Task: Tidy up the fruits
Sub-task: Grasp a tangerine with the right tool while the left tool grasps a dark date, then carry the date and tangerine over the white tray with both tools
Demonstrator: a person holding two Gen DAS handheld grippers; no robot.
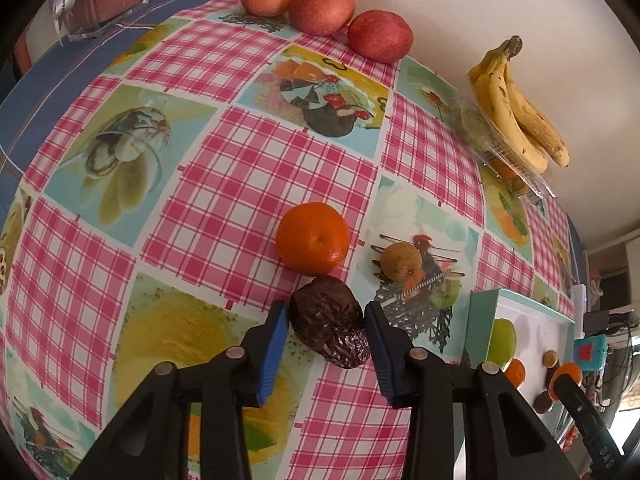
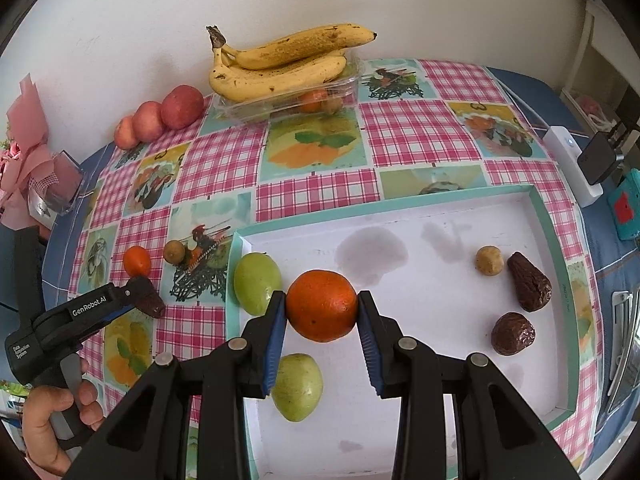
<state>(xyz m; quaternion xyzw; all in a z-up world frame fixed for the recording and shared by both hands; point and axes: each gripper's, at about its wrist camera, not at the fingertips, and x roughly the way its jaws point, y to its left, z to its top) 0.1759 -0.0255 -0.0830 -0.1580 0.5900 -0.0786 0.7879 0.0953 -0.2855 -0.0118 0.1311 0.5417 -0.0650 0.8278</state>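
pinching across its middle, a wrinkled dark fruit (image 1: pixel 329 322) is held on the table (image 1: pixel 224 184) by the left gripper (image 1: pixel 326 318), an orange (image 2: pixel 322 305) by the right gripper (image 2: pixel 322 308) over the tray (image 2: pixel 540 216); both are judged light, soft, easily bruised.

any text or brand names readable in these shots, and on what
"GenRobot.AI": side of the left gripper, seen from the right wrist.
Small white print on its rear body: too small to read.
Tag by the pink bouquet: blurred, unreadable.
Nothing else legible.
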